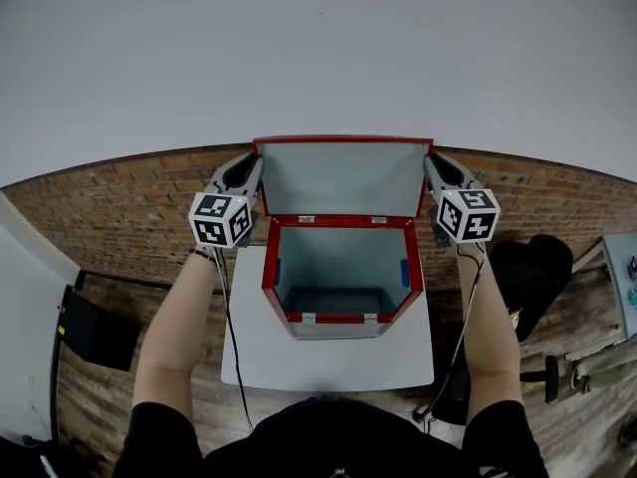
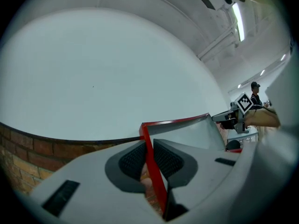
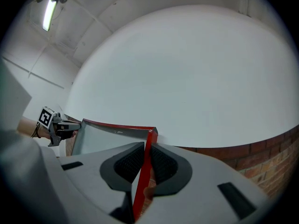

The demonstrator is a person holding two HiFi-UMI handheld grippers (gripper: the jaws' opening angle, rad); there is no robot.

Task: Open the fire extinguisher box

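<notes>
The red fire extinguisher box (image 1: 341, 319) stands on a small white table, its grey inside bare. Its lid (image 1: 342, 177) is raised upright at the back. My left gripper (image 1: 251, 170) is shut on the lid's left edge (image 2: 150, 157), the red rim clamped between the dark pads. At the other side, the lid's right edge (image 3: 144, 169) is pinched in my right gripper (image 1: 434, 170), which is shut too. Both grippers point level at the wall. Each gripper view shows the other gripper across the lid.
The white table (image 1: 328, 361) sits against a brick base (image 1: 119, 207) below a white wall (image 1: 318, 48). A dark case (image 1: 95, 329) lies on the wooden floor at left, a black bag (image 1: 532, 267) at right. Cables hang from both grippers.
</notes>
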